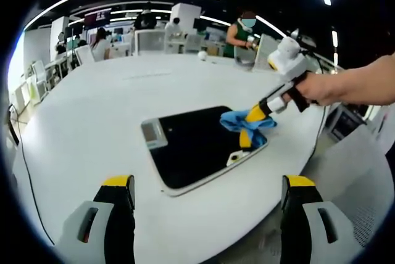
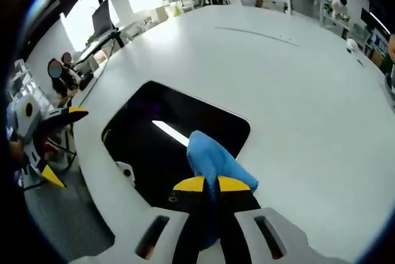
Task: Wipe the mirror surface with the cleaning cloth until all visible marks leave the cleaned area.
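Note:
A rectangular mirror (image 1: 191,147) with a pale frame lies flat on the white table (image 1: 99,110); its glass looks dark. A blue cleaning cloth (image 1: 237,121) rests on its right part. My right gripper (image 1: 251,126) comes in from the right, held by a hand, and is shut on the cloth. In the right gripper view the mirror (image 2: 160,137) lies ahead, reflecting a ceiling light, and the blue cloth (image 2: 213,159) is pinched between my yellow-tipped jaws (image 2: 212,184). My left gripper (image 1: 207,184) stands open above the table's near edge, holding nothing; it appears at the left as (image 2: 58,147).
A small white ball (image 1: 202,55) sits far across the table. People sit at desks with chairs and monitors beyond the table. A cable (image 1: 24,165) hangs off the table's left edge. Grey floor shows past the table's near rim.

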### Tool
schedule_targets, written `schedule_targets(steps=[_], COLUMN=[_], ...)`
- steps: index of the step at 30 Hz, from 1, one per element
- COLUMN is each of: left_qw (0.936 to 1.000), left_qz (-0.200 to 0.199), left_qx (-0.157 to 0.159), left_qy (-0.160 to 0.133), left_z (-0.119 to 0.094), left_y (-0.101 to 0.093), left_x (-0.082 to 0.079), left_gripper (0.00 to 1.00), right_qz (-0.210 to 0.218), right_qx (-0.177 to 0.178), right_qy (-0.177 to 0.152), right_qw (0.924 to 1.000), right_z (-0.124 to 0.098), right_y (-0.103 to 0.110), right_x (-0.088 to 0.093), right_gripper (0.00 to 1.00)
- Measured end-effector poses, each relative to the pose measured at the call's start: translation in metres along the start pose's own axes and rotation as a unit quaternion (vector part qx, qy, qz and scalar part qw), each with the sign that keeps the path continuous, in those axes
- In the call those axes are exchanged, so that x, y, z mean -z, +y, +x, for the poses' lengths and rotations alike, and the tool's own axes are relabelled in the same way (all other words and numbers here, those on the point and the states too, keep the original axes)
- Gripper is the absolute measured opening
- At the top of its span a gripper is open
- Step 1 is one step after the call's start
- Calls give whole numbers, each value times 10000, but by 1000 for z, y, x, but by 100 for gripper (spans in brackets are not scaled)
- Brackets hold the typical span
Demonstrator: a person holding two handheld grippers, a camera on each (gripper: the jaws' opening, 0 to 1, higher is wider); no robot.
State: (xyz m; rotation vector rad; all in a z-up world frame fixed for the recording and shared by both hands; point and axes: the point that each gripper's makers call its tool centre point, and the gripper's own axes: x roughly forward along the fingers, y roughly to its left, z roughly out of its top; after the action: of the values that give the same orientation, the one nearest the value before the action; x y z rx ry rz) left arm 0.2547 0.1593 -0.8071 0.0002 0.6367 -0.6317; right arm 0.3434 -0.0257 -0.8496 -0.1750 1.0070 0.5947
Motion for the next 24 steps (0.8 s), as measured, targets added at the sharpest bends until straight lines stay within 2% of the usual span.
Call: schedule_targets(steps=[24], left_qw=[10000], left_qz=[-51], left_qx=[-19], left_qy=[-17], left_z=[0], left_y=[1], left_x=[0], left_gripper=[99], right_qz=[-62], right_qx=[97], right_qy=[-50], right_qw=[9999], right_z=[0], right_y=[1], right_x=[0], right_gripper=[1])
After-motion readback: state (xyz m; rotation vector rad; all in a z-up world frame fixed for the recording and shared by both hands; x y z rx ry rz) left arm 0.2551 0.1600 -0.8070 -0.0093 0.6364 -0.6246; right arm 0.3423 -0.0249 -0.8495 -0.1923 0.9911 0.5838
